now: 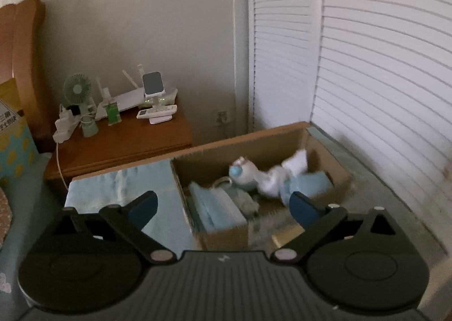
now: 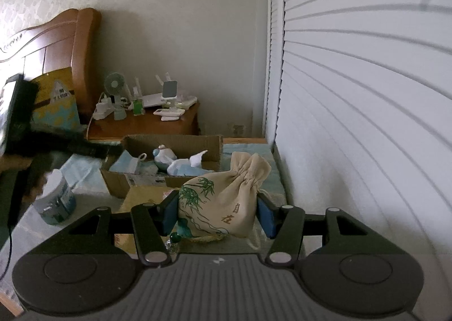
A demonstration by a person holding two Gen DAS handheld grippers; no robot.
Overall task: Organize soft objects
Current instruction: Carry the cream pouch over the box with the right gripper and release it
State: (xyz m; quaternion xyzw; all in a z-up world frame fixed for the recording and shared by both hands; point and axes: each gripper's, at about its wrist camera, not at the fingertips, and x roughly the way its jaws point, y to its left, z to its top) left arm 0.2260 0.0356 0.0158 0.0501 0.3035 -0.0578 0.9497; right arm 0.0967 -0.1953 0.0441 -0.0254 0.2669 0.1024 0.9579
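In the cardboard box (image 1: 325,151), a blurred white-and-blue plush toy (image 1: 254,177) lies below the left gripper's (image 1: 223,205) wide-open, empty jaws; the right gripper (image 2: 217,213) clamps a drawstring pouch (image 2: 223,193), hiding its lower edge.

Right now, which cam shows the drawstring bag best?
Right wrist: the drawstring bag sits centred and sharp between the right gripper pads, bamboo print and gathered neck visible. Left wrist shows none of it, only the cardboard box and the plush toy in it.

Beige pouch (image 2: 223,202) with green bamboo print, white-and-blue plush (image 1: 265,179), brown box (image 1: 325,168)
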